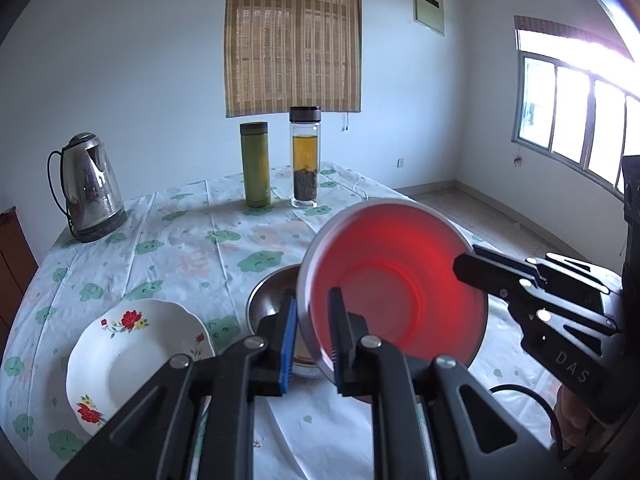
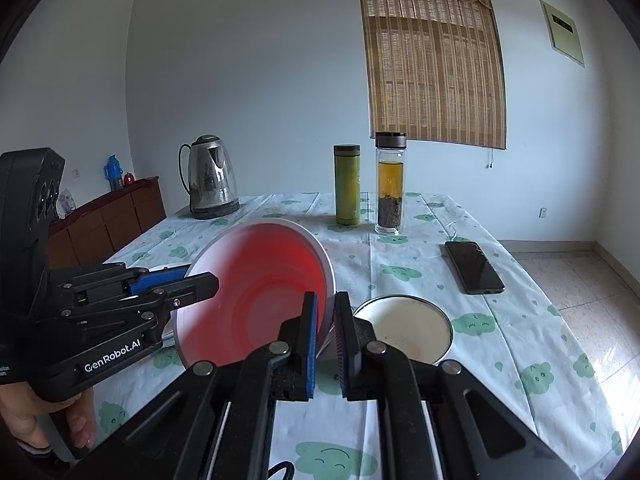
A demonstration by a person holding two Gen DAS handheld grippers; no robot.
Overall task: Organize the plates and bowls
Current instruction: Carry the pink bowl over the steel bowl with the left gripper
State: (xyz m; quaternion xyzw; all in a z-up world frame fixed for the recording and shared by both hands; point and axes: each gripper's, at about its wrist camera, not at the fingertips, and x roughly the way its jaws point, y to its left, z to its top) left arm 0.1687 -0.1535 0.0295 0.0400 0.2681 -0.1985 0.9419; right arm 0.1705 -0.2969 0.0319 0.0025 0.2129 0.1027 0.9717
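A red bowl (image 1: 396,280) with a white rim is held tilted above the table by both grippers. My left gripper (image 1: 314,332) is shut on its left rim. My right gripper (image 2: 326,332) is shut on its right rim; the bowl also shows in the right wrist view (image 2: 256,292). A steel bowl (image 1: 272,296) sits on the table just behind and under the red one. A white flowered plate (image 1: 132,356) lies to the left. A white enamel bowl (image 2: 404,328) sits to the right of my right gripper.
A steel kettle (image 1: 90,188), a green flask (image 1: 255,164) and a glass tea bottle (image 1: 305,156) stand at the table's far side. A black phone (image 2: 474,266) lies on the cloth at the right. A wooden cabinet (image 2: 108,220) stands left.
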